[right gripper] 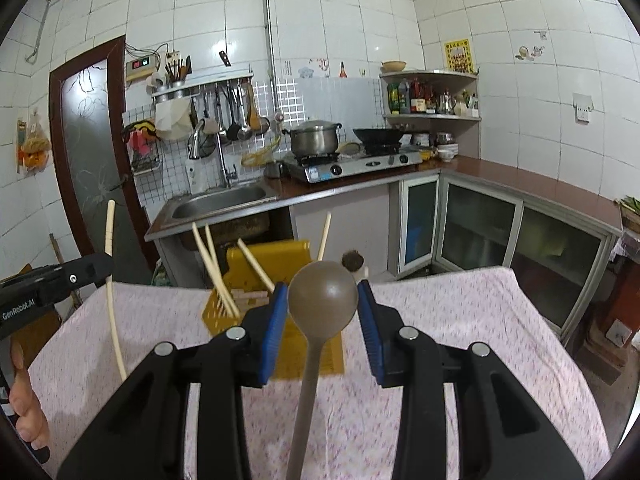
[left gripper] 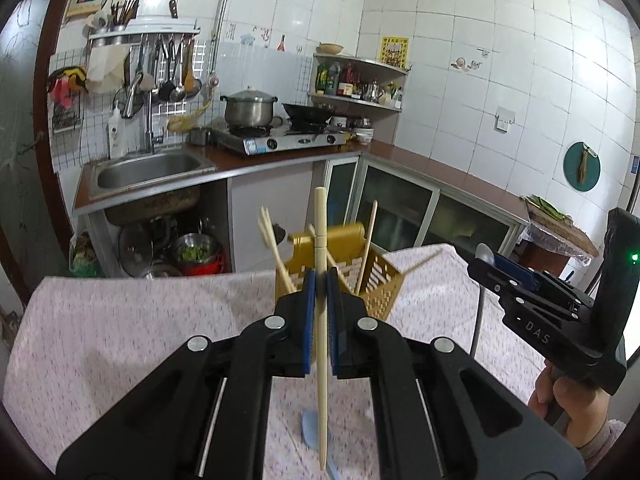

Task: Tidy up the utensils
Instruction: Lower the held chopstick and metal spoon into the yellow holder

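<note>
The yellow utensil basket (left gripper: pixel 380 276) stands on the table with the pink flowery cloth (left gripper: pixel 120 320), straight ahead of both grippers and a bit lower than what they carry. It is plastic with little slots in its walls and a tall flat back. A few pale chopsticks (right gripper: pixel 214 268) already lean in it, pointing up and out to the sides.

The left gripper (left gripper: pixel 321 280) is squeezed tight on one pale chopstick (left gripper: pixel 320 232). The stick stands almost straight up between the blue pads (left gripper: pixel 307 320), with its thick end high above them and its thin tip hanging low toward the cloth. The basket mouth is just past the pads, so the left one looks nearer to it.

The right gripper (right gripper: pixel 322 312) has a brown spoon (right gripper: pixel 322 292). The round bowl of the spoon sits up between the blue pads, and the long handle runs down and back toward the camera. The pads look set apart on each side of the bowl, so I cannot tell how it is being held. The basket is right behind the spoon, a little to the left.

I think the chopstick must go forward and then tip-down into the basket. The leaning sticks could get in the way. A light blue thing (left gripper: pixel 310 432) lies on the cloth under the left gripper; I cannot tell what it is.
</note>
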{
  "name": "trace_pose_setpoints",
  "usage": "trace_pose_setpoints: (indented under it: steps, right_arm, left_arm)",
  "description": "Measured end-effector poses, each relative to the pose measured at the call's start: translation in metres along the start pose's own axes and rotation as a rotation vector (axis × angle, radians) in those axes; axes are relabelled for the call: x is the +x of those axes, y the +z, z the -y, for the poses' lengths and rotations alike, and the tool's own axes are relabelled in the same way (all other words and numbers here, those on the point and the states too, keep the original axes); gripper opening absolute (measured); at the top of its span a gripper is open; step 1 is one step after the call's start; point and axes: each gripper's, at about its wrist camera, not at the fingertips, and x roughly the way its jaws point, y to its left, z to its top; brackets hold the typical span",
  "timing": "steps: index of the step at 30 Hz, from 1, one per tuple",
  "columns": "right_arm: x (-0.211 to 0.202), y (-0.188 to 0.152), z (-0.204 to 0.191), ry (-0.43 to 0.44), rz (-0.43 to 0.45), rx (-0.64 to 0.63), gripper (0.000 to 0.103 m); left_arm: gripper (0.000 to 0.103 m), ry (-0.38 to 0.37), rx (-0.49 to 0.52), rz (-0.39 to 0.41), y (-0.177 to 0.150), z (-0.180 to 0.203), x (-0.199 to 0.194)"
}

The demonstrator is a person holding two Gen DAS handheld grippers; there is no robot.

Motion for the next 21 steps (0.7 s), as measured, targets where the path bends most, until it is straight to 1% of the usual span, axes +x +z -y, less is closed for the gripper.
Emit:
trace_pose_setpoints:
  steps: [11,16,21]
  right_arm:
    - [0.039,0.056,0.007,0.004,0.06,-0.005,0.036]
    - [0.057,0.074,0.005,-0.004,0.096,-0.018,0.036]
    - [0.075,0.082,0.006,-0.017,0.136,-0.025,0.036]
  left_arm:
    - [0.005,0.015,0.022,0.041,0.054,0.006,0.037]
    - [0.005,0.024,0.029,0.087,0.077,0.006,0.052]
    - [0.005,0.044,0.06,0.154,0.088,0.01,0.07]
